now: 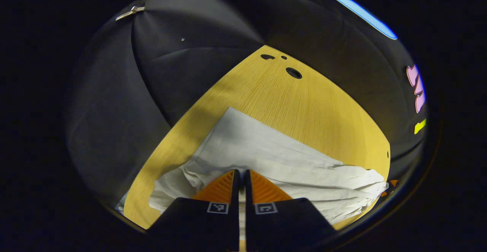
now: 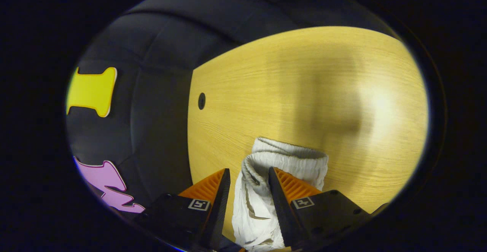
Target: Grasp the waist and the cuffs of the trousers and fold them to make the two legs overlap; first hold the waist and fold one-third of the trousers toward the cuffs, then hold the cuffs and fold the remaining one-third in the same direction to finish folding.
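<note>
- Trousers lay lengthwise across the desk, stretching from left tongs toward right.
- Left tongs nearly closed, pinching cloth.
- Right tongs clamped around the bunched waist.

A light wooden table is filling the lower scene, its grain running lengthwise. Three dark round holes are sitting near its far corner in the left gripper view; a single hole is showing near its edge in the right gripper view. Black cloth wall is hanging behind, a small metal clip pinning its seam.
</note>
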The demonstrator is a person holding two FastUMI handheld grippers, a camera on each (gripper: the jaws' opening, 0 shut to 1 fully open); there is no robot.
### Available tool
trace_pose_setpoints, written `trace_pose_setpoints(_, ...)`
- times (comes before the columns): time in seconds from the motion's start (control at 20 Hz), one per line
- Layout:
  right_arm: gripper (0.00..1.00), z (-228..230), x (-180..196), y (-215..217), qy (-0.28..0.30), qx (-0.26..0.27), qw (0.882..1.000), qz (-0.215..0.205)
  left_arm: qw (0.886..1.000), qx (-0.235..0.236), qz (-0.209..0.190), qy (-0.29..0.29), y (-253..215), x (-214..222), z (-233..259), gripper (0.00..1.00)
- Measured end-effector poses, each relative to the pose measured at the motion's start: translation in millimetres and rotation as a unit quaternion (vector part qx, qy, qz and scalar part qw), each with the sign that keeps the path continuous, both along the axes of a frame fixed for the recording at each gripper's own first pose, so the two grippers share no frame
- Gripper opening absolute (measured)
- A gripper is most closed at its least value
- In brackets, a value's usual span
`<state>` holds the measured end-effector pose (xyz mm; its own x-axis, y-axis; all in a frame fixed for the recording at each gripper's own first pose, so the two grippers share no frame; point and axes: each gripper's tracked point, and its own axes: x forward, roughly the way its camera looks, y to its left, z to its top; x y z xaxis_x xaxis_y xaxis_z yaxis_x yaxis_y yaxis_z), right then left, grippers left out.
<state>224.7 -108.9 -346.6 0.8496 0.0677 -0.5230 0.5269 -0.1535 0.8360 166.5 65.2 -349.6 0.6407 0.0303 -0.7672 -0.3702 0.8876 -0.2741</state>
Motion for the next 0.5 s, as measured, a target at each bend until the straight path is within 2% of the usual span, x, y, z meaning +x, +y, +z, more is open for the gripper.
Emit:
trace_pose_setpoints(0.1,0.65,6,-19,-9,-0.007,-0.022,1.000,-0.001,1.000,-0.005,-0.006,-0.020,-7,1,10,0.49)
trace_pose_setpoints(0.15,0.71,5,-28,-10,-0.007,-0.031,0.999,0.003,1.000,0.001,-0.007,-0.027,-7,1,15,0.68)
trace_pose_setpoints(0.2,0.72,4,-39,-12,-0.006,-0.041,0.999,0.005,0.999,0.005,-0.008,-0.034,-6,0,19,0.75)
trace_pose_setpoints(0.25,0.71,1,-48,-13,0.000,-0.052,0.999,0.006,0.999,0.006,-0.006,-0.037,-6,-3,23,0.87)
trace_pose_setpoints(0.35,0.72,-6,-59,-7,0.008,-0.071,0.997,0.014,0.999,0.010,0.005,-0.048,-2,-10,33,0.89)
trace_pose_setpoints(0.5,0.72,-15,-68,11,0.014,-0.072,0.997,0.036,0.997,-0.011,0.026,-0.078,-1,-24,53,0.88)
